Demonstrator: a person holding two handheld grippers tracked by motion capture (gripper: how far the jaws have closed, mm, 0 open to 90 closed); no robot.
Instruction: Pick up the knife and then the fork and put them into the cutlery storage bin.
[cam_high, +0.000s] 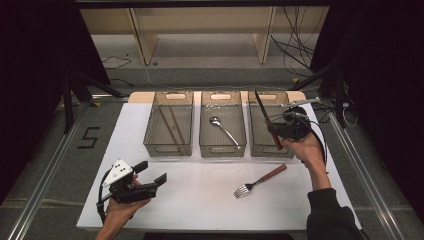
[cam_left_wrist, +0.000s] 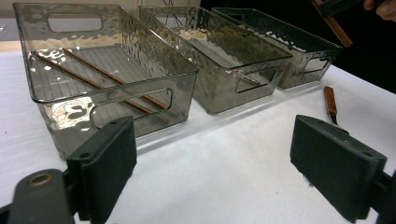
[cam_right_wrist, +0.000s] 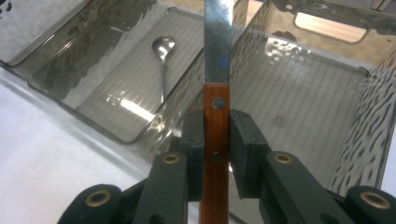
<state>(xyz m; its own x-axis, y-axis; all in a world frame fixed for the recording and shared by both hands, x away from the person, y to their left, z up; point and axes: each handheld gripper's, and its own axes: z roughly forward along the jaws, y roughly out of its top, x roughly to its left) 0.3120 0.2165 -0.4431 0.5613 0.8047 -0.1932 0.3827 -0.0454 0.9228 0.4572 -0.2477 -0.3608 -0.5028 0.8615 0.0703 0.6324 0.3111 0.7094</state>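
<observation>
White sheeting covers the table (cam_high: 200, 200), and three clear smoked bins are lined up along its far edge, with a dark floor and a pale shelf frame seen behind. From the person's side, the left bin (cam_high: 169, 122) holds a pair of chopsticks (cam_high: 170, 127), the middle bin (cam_high: 222, 122) holds a spoon (cam_high: 222, 128), and the right bin (cam_high: 270, 125) appears empty in the right gripper view. A fork (cam_high: 260, 181) is left lying on the sheet, near the right bin's front wall, its wooden handle angled up and to the right.

The sorting of cutlery by kind seems to be the work in hand, and the knife (cam_high: 266, 121) is judged to be meant for the right bin. It is held above that bin by the right gripper (cam_right_wrist: 215, 140), whose pads are clamped on the wooden handle from both sides. The left gripper (cam_high: 150, 172) is rested low over the sheet at the near left, its jaws spread wide with nothing between them.

The knife's long axis is carried steeply, near upright, blade tip up and away from the person and leaning slightly left, handle end down. For a clean drop, the knife should be tipped flatter and turned along the bin's length, lowered inside the walls, and only then released.
</observation>
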